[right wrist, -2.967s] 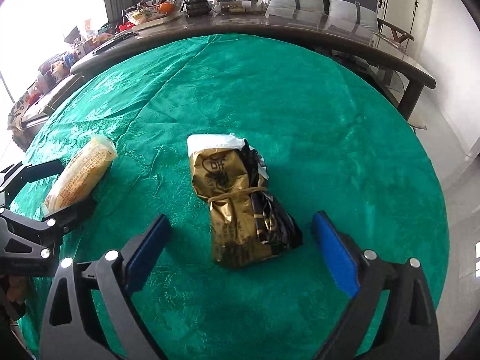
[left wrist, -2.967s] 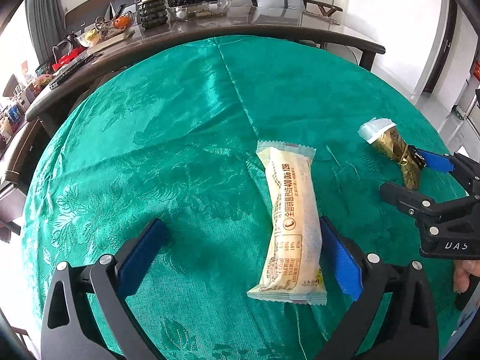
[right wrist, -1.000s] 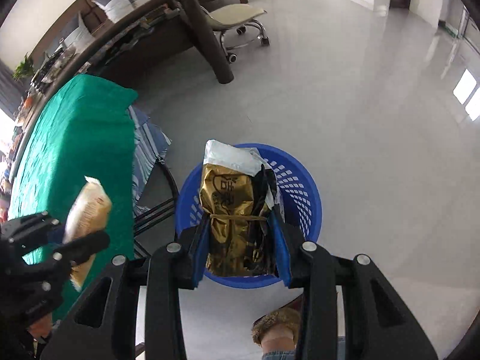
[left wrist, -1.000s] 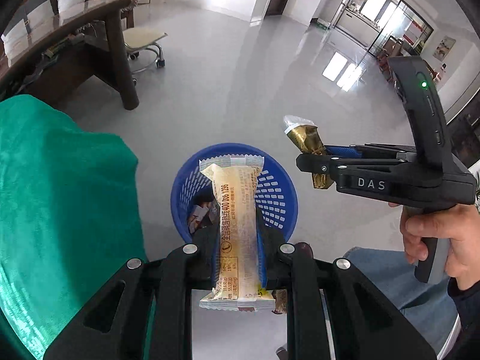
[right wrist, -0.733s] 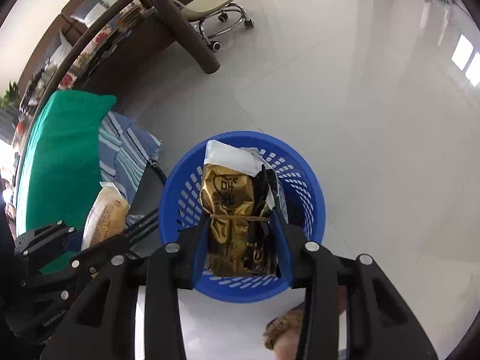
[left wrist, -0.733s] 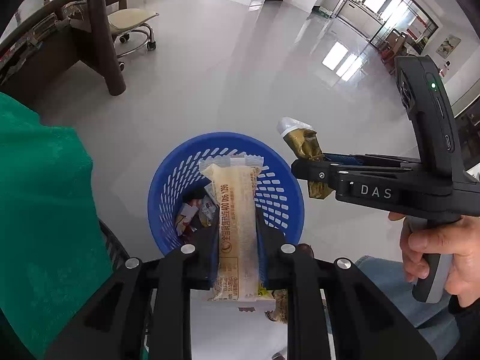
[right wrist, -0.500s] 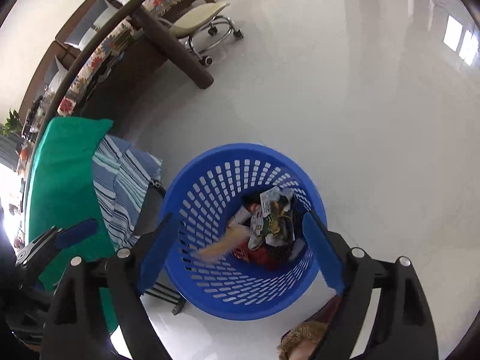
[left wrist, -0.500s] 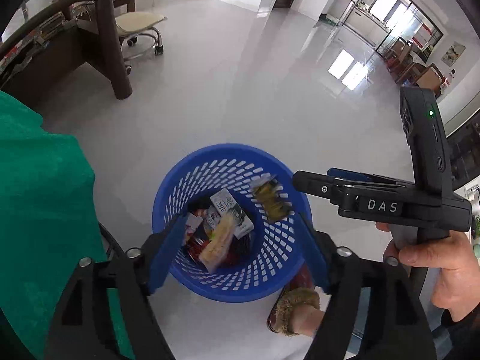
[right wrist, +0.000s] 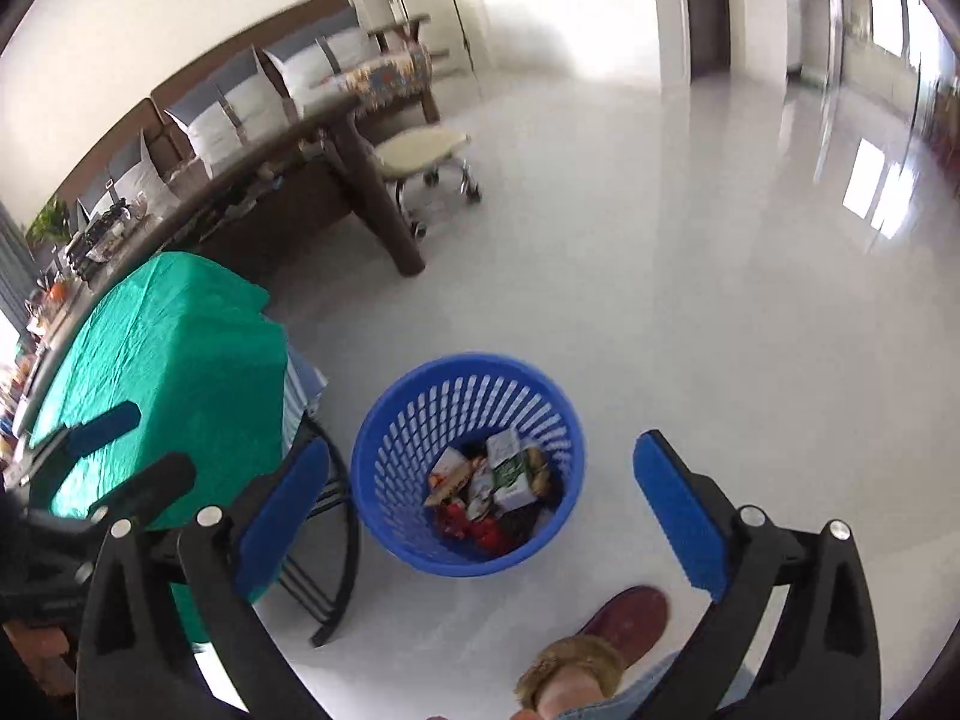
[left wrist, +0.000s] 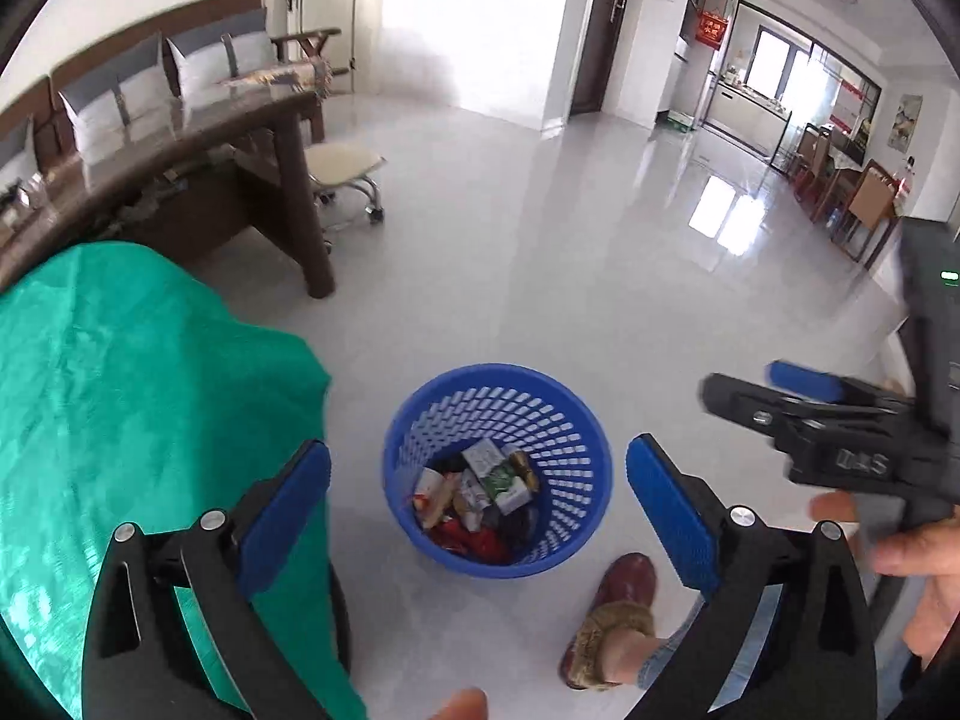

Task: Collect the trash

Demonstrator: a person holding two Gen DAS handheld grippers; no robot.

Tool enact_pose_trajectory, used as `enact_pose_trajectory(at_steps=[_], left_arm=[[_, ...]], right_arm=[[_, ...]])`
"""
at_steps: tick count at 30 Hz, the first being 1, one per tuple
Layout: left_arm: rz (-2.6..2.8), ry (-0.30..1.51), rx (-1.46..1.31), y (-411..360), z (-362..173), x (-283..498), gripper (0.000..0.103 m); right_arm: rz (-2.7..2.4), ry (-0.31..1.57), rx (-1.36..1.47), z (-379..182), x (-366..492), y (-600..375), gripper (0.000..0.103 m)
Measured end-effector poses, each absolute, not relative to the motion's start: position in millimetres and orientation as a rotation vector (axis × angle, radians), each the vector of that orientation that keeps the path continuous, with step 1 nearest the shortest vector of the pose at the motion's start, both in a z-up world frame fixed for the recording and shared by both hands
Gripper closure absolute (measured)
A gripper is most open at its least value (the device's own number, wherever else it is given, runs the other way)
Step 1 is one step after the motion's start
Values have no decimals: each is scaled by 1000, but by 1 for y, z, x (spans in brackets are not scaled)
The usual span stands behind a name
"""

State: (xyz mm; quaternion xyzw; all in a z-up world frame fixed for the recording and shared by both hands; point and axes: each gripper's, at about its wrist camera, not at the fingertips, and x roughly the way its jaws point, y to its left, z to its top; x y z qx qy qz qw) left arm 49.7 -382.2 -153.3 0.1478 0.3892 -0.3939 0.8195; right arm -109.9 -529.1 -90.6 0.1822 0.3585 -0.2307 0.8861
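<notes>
Glossy pale floor (left wrist: 540,252) fills the room, catching bright window reflections on the right. A long dark wooden counter (left wrist: 180,138) curves along the left, cushioned bench (left wrist: 150,72) behind it against a white wall (right wrist: 150,18), a cream wheeled stool (left wrist: 345,165) beside its leg. Dark door (left wrist: 606,30) at the back, daylight pouring through the opening beside it
</notes>
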Motion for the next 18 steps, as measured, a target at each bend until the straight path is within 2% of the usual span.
enact_pose_trajectory(at_steps=[2,7,11,18], left_arm=[[-820,778,333,-372,-143,36,5],[-764,710,335,-356,-116,13,5],[-763,645,316,-349,-102,1,5],[-738,805,365,-353,-101,10,5]], right_arm=[[-518,692,412,-82,-125,-520,5],[-538,771,502,-91,-134,-526,5],[-545,811,428,-82,-136,-512,5],[-530,877,396,-72,-132,-497,5]])
